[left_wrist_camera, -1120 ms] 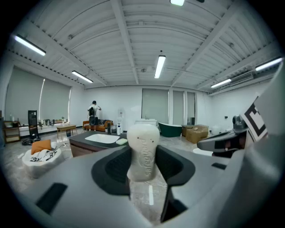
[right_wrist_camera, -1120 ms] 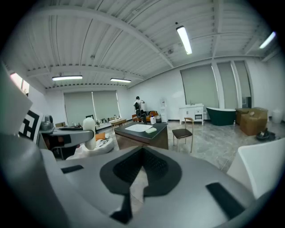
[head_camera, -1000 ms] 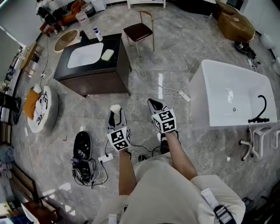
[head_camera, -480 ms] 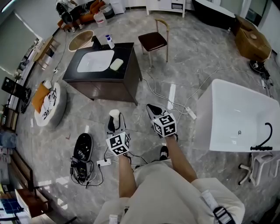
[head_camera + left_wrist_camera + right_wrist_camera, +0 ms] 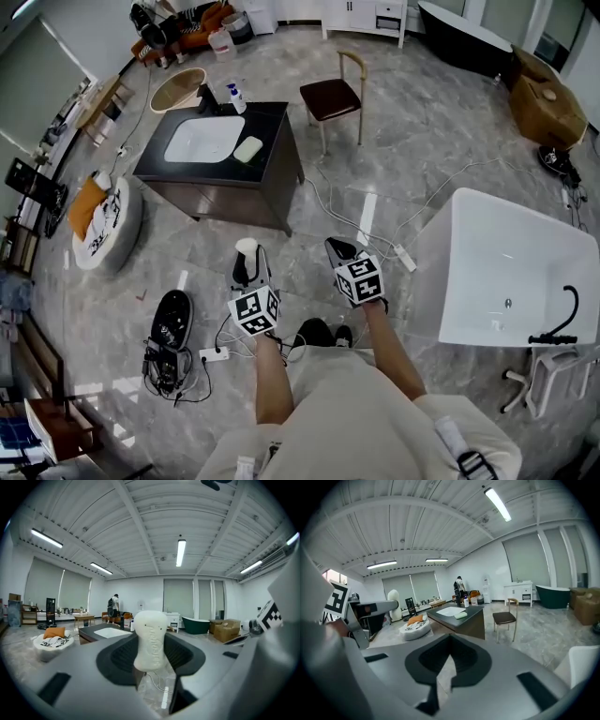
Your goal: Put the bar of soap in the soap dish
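Note:
My left gripper (image 5: 247, 255) is shut on a white bar of soap (image 5: 246, 247), which stands upright between the jaws and fills the middle of the left gripper view (image 5: 150, 639). My right gripper (image 5: 336, 247) is beside it, shut and holding nothing, its tips meeting (image 5: 449, 641). The pale green soap dish (image 5: 248, 149) lies on the dark vanity (image 5: 272, 141), to the right of the white basin (image 5: 202, 139). The dish also shows in the right gripper view (image 5: 461, 615). Both grippers hang over the marble floor, well short of the vanity.
A pump bottle (image 5: 237, 97) stands at the vanity's back edge. A wooden chair (image 5: 331, 97) is to its right and a white bathtub (image 5: 506, 272) further right. Cables (image 5: 375, 211) and a power strip cross the floor. A round white cushion (image 5: 105, 225) and black gear (image 5: 174, 319) lie left.
The head view has shifted as the person walks; the vanity now sits a little lower and more central, and the bathtub further right. Both grippers keep their pose; the soap stays held.

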`<action>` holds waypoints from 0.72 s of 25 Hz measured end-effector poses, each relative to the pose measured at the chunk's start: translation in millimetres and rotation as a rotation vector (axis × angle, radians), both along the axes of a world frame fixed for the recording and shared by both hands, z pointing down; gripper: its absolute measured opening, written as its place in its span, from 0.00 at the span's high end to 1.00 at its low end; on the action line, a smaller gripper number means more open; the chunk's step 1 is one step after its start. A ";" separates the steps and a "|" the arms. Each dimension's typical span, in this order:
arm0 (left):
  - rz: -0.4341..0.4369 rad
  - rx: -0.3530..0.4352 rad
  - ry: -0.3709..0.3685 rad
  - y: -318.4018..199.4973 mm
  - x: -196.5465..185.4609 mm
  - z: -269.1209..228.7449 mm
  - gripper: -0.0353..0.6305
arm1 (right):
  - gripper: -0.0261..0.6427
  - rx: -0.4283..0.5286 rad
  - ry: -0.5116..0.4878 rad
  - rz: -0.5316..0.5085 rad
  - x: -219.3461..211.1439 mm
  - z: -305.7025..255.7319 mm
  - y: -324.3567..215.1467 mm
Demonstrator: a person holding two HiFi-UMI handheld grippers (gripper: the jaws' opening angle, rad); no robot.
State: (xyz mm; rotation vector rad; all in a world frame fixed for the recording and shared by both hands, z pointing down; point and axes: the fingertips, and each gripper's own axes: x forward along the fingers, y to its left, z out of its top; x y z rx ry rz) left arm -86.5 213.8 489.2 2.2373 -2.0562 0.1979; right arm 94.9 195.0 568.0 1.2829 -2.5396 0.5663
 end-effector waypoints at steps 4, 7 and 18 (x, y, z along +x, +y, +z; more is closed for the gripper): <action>0.005 0.008 0.031 -12.7 7.5 -0.6 0.68 | 0.95 -0.003 -0.006 0.018 11.8 -2.6 -12.7; 0.016 0.007 0.019 -25.8 8.7 3.4 0.68 | 0.95 -0.013 -0.015 0.038 15.0 0.3 -28.7; 0.012 0.032 0.014 -103.7 -14.3 -10.3 0.68 | 0.95 0.001 -0.018 0.010 -13.0 -15.2 -105.2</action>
